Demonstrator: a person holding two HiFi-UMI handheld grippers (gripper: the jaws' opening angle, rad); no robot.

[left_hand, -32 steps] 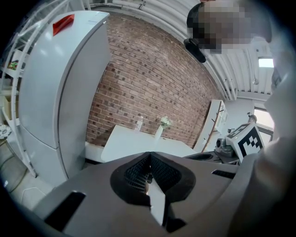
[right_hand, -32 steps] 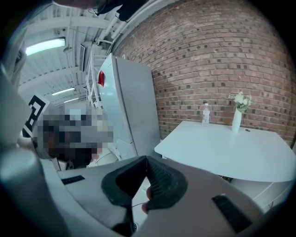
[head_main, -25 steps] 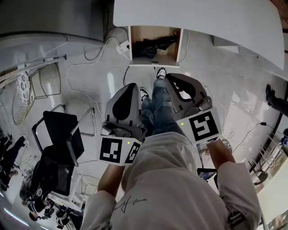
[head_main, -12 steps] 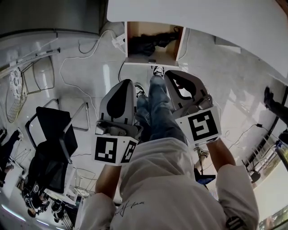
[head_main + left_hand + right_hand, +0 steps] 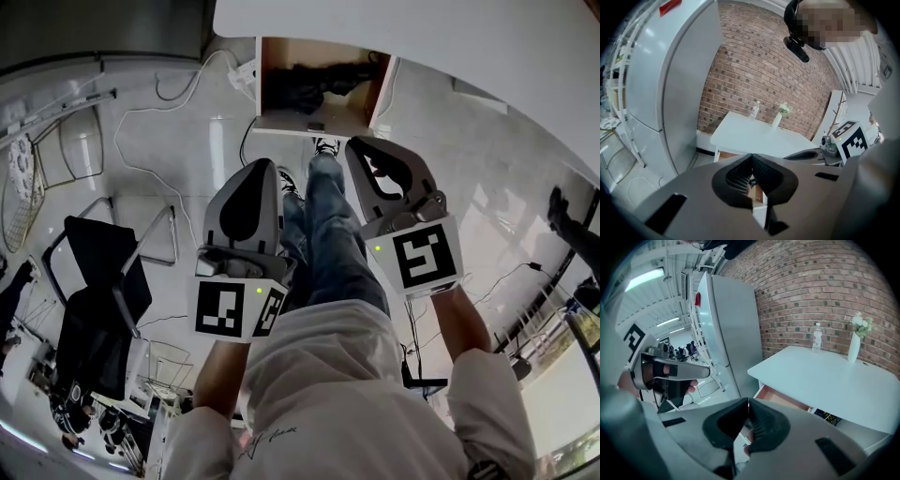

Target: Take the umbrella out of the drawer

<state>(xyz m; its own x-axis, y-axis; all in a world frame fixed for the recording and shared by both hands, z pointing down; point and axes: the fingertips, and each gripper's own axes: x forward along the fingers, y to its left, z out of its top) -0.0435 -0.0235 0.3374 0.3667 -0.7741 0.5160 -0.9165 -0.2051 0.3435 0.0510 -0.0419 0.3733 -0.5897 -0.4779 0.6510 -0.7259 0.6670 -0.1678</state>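
Note:
A black folded umbrella (image 5: 314, 82) lies in the open wooden drawer (image 5: 266, 89) under the white table (image 5: 422, 37), at the top of the head view. Both grippers hang in the air short of the drawer, above the person's jeans-clad legs (image 5: 323, 220). My left gripper (image 5: 267, 167) (image 5: 752, 157) is shut with nothing between its jaws. My right gripper (image 5: 354, 142) (image 5: 748, 401) is also shut and empty, a little nearer the drawer front. The right gripper view shows the drawer (image 5: 783, 400) pulled out below the table top (image 5: 834, 380).
A black chair (image 5: 98, 281) and wire frames stand on the floor to the left. Cables (image 5: 141, 141) and a power strip (image 5: 246, 75) lie beside the drawer. A grey refrigerator (image 5: 731, 324) stands left of the table. A bottle (image 5: 816, 337) and a vase (image 5: 854, 347) stand on the table.
Both grippers have sunk and come a little nearer the drawer, still shut. The drawer now shows larger and higher in the head view.

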